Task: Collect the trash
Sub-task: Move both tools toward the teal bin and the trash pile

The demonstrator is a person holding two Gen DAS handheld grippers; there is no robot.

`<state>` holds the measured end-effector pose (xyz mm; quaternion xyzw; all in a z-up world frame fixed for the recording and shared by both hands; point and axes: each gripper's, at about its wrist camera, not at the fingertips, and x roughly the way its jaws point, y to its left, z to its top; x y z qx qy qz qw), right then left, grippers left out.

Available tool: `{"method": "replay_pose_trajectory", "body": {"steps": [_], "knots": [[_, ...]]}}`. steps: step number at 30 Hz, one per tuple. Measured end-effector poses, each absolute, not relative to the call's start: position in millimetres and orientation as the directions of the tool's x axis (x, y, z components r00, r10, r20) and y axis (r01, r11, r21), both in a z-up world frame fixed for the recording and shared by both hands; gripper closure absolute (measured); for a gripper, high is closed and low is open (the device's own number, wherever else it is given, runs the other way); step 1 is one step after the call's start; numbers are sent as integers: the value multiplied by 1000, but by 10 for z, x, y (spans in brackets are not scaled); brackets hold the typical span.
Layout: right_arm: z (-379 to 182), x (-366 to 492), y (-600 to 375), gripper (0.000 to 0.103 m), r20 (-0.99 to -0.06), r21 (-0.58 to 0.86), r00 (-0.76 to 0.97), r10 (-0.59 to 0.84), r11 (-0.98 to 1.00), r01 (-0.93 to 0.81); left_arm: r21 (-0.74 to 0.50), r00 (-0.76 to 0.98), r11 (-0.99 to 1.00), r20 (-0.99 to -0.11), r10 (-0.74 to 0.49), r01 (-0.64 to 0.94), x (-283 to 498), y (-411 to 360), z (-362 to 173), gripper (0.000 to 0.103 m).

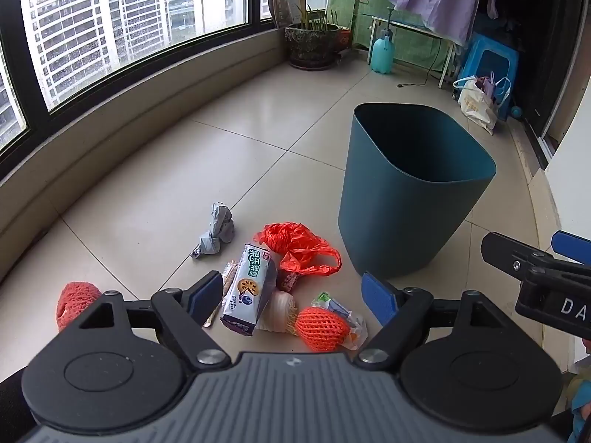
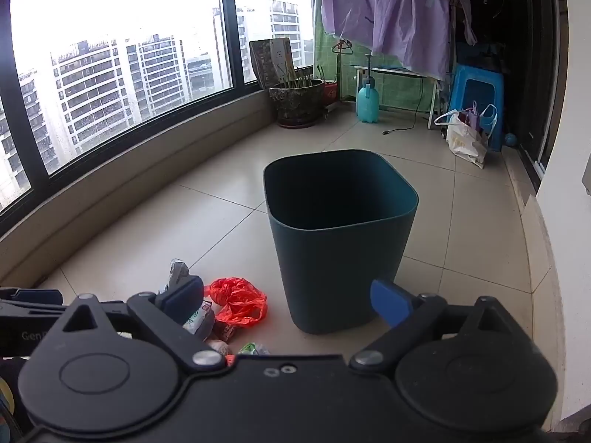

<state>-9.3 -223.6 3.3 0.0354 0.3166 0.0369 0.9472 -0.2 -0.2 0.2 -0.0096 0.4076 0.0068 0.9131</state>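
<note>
A dark teal bin (image 1: 410,199) (image 2: 338,236) stands upright on the tiled floor. Left of it lies a heap of trash: an orange plastic bag (image 1: 301,249) (image 2: 238,301), a biscuit packet (image 1: 249,288), a crumpled grey paper ball (image 1: 218,230), an orange foam fruit net (image 1: 321,328) and a white net (image 1: 277,312). My left gripper (image 1: 295,293) hangs open above the heap, holding nothing. My right gripper (image 2: 288,301) is open and empty, low in front of the bin; it shows at the right edge of the left wrist view (image 1: 535,262).
Another orange net (image 1: 75,302) lies at the far left. A curved window ledge (image 1: 147,110) runs along the left. At the back stand a plant pot (image 1: 312,42), a teal spray bottle (image 1: 382,53), a blue stool (image 1: 489,66) and a white bag (image 1: 476,105). A wall (image 1: 570,170) closes the right.
</note>
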Motion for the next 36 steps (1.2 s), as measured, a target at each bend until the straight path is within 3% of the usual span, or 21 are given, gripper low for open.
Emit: {"method": "replay_pose_trajectory", "body": {"steps": [36], "knots": [[-21,-35,-2269,7,-626,134,774,97,991,-15,-73,643,997,-765,-33,-36,50,88,-27,21]]}}
